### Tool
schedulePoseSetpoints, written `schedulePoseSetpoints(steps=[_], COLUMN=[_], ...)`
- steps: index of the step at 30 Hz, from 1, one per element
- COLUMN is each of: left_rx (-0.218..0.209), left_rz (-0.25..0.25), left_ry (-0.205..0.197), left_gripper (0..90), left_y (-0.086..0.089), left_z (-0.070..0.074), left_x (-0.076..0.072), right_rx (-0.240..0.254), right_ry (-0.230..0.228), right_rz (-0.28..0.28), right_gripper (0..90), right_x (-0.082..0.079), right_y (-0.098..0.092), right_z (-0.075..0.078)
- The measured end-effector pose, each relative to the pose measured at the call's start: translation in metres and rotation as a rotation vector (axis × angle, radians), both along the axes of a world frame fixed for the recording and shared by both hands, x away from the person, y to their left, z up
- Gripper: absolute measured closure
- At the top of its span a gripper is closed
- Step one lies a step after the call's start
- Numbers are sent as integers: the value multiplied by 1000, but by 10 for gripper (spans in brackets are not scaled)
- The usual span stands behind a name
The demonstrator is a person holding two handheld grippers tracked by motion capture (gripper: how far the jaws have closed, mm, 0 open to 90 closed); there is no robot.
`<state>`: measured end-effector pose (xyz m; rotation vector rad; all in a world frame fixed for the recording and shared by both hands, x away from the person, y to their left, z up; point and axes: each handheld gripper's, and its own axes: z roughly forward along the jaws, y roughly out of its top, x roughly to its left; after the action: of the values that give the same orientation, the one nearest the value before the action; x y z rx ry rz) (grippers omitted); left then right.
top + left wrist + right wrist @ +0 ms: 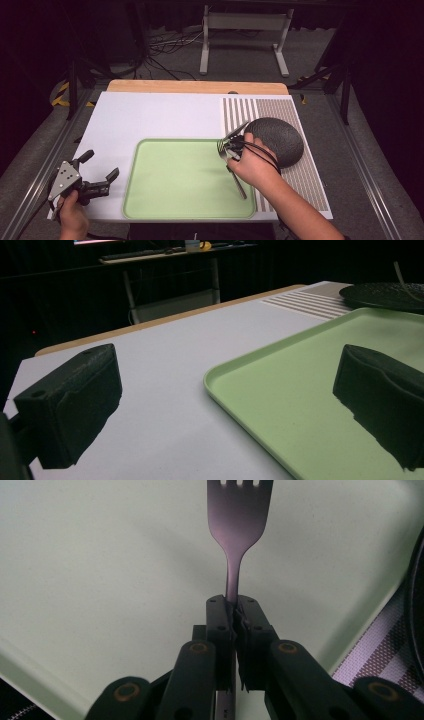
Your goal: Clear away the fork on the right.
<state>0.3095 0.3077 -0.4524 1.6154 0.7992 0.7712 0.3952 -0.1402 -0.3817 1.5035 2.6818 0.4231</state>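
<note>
1. Right gripper [233, 617] first: we see its jaws clamped tight on the neck of a metal fork [239, 527], just below where the handle widens into the head.
2. We place the fork over the green tray [150, 200], near the tray's right edge; in the high view it sits under the right hand [255, 167], with its handle slanting down toward the tray's near right corner. We cannot tell whether the handle end touches the tray.
3. Its long axis runs in line with the gripper's own jaws in the right gripper view, tines pointing away from the hand. In the high view the tines [221, 146] point toward the tray's far edge and a little left, the handle back toward us and right.
4. We judge the step in hand to be carrying or setting the fork on the tray. The next move, as we read it, calls for lowering it flat onto the tray floor before the jaws part, so it does not drop or skid.
5. Just right of the fork lies a dark plate [280, 140] on a striped placemat [300, 175].
6. Our left gripper [97, 172] waits at the near left with jaws spread wide and nothing between them, beside the tray's left rim on the white table [150, 117].
</note>
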Motion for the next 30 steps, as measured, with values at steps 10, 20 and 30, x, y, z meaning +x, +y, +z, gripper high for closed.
schedulePoseSetpoints(steps=[10,20,30], left_rx=[0,0,0], left_rz=[-1,0,1], left_ry=[3,2,3], left_gripper=[0,0,0], left_y=[0,0,0], left_z=[0,0,0], left_x=[0,0,0], right_rx=[8,3,-11], right_ry=[39,72,93], right_rz=[-44,-78,-86], right_gripper=[846,845,844], right_x=[6,11,12], right_y=[-8,-12,-11], right_z=[-14,-26,-32])
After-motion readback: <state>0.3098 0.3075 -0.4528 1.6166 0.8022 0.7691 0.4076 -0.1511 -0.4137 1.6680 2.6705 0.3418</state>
